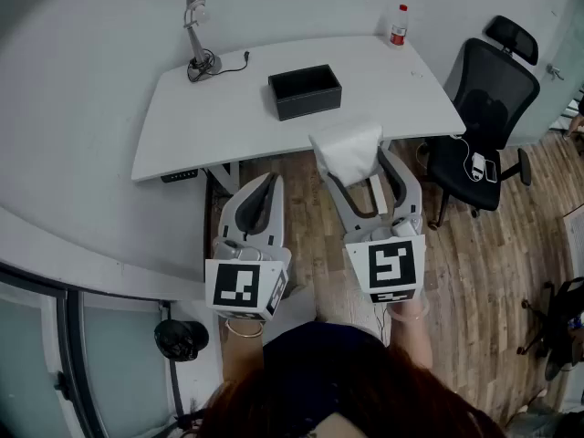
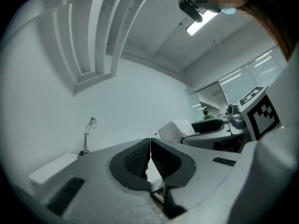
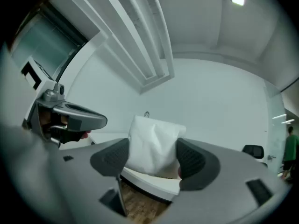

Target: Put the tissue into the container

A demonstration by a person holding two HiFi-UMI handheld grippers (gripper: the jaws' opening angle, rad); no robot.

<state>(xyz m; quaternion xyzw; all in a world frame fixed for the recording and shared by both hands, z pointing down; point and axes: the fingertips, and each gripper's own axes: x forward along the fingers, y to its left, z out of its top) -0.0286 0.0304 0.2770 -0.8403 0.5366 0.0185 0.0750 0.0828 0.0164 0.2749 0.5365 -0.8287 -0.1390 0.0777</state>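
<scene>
While its jaws stand wide, the right gripper [image 3: 153, 149] pinches a white tissue [image 1: 347, 151] between both pads, raised near the black container [image 1: 305, 90] on the person's side of it. Nearer the person and left of the container, the left gripper [image 2: 150, 146] is closed on nothing. The container rests on a white table [image 1: 210, 121]; a desk lamp [image 1: 196, 35] stands behind it to the left, a red-capped bottle [image 1: 399, 26] behind it to the right, and a black office chair [image 1: 488, 99] farther right on wood flooring [image 1: 493, 272].
</scene>
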